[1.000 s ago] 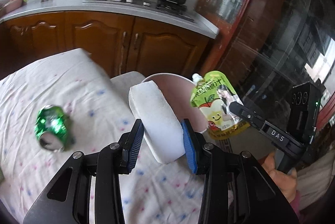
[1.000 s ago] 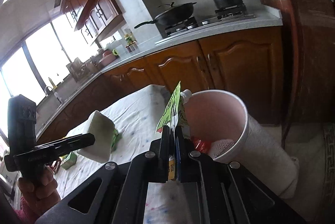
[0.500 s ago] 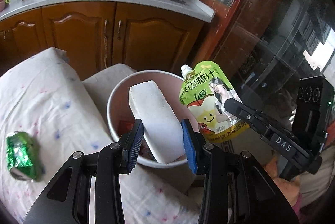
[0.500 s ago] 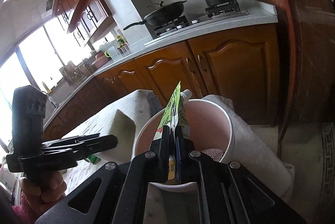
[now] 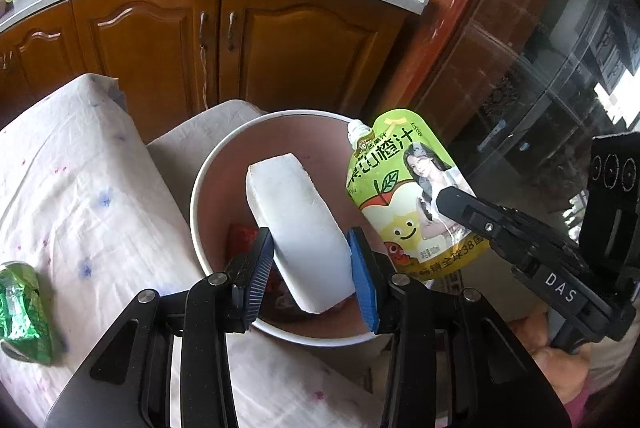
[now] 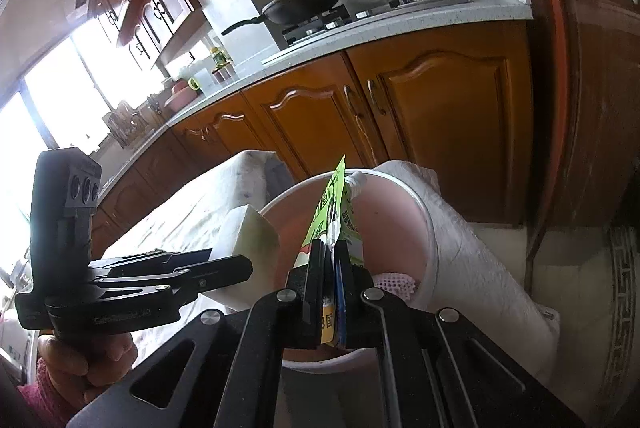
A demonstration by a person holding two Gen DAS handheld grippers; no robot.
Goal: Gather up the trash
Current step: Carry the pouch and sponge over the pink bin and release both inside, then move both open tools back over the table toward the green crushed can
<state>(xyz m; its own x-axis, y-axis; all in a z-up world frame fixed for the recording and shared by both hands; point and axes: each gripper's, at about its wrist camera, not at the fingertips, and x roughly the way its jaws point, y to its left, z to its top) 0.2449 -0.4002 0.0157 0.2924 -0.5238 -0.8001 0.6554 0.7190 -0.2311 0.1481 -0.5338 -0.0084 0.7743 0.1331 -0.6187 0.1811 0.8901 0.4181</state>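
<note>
My left gripper is shut on a white foam block, which hangs tilted over the mouth of the pink bin. My right gripper is shut on the bottom edge of a green juice pouch, held upright above the bin's rim. From the left wrist the pouch shows at the bin's right edge, with the right gripper clamping it. The foam block and left gripper appear at the bin's left side in the right wrist view.
A crushed green can lies on the white spotted tablecloth at the left. A red wrapper and pink mesh lie inside the bin. Wooden kitchen cabinets and a glass-fronted cabinet stand behind.
Both grippers have moved forward and down, from above the table to over the bin's mouth, each keeping its item. The green can has slipped to the left edge of the left wrist view.
</note>
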